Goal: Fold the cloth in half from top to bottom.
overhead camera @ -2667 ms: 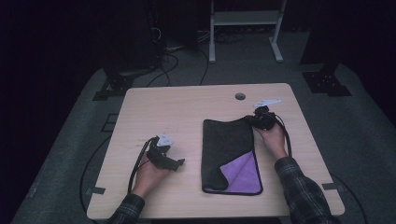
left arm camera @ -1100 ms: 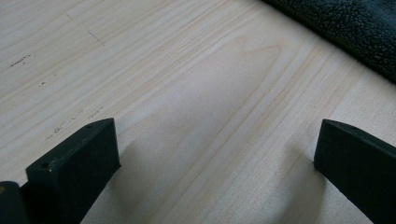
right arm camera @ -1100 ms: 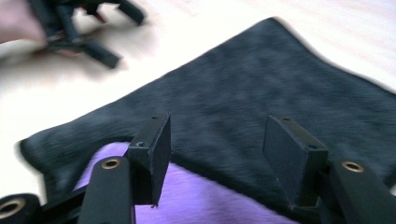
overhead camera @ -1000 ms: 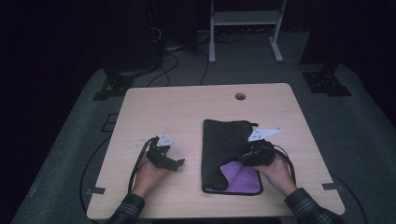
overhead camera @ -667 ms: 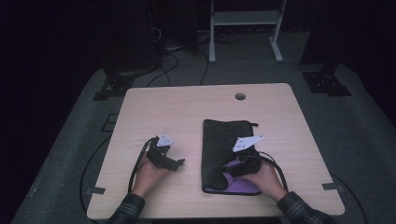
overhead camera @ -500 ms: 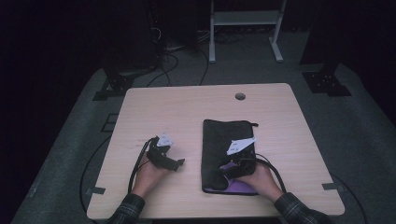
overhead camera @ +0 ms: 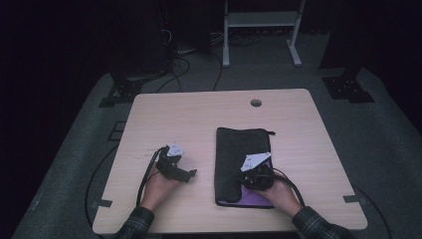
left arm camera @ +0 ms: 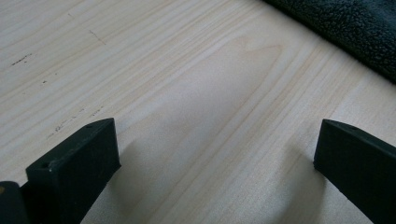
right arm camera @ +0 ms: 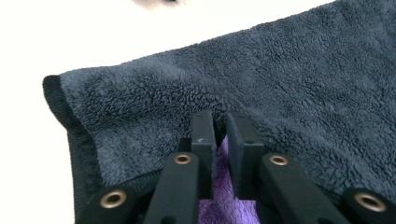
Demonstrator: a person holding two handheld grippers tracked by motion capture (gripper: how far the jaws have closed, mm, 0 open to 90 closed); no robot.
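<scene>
Dark grey fleece towel with purple underside, flat on the pale wooden surface, now pinched at its turned-back edge by the just-closed right gripper, ready for folding; left gripper wide, idle.

Towel lies on the table, right of centre. Right gripper sits on its near end. Left gripper rests left of the towel, apart from it.

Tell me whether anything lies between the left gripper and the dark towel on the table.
Nothing visible does. Bare wood separates the left gripper from the towel, whose edge shows beyond its open jaws. The right gripper already pinches the towel's near end.
</scene>
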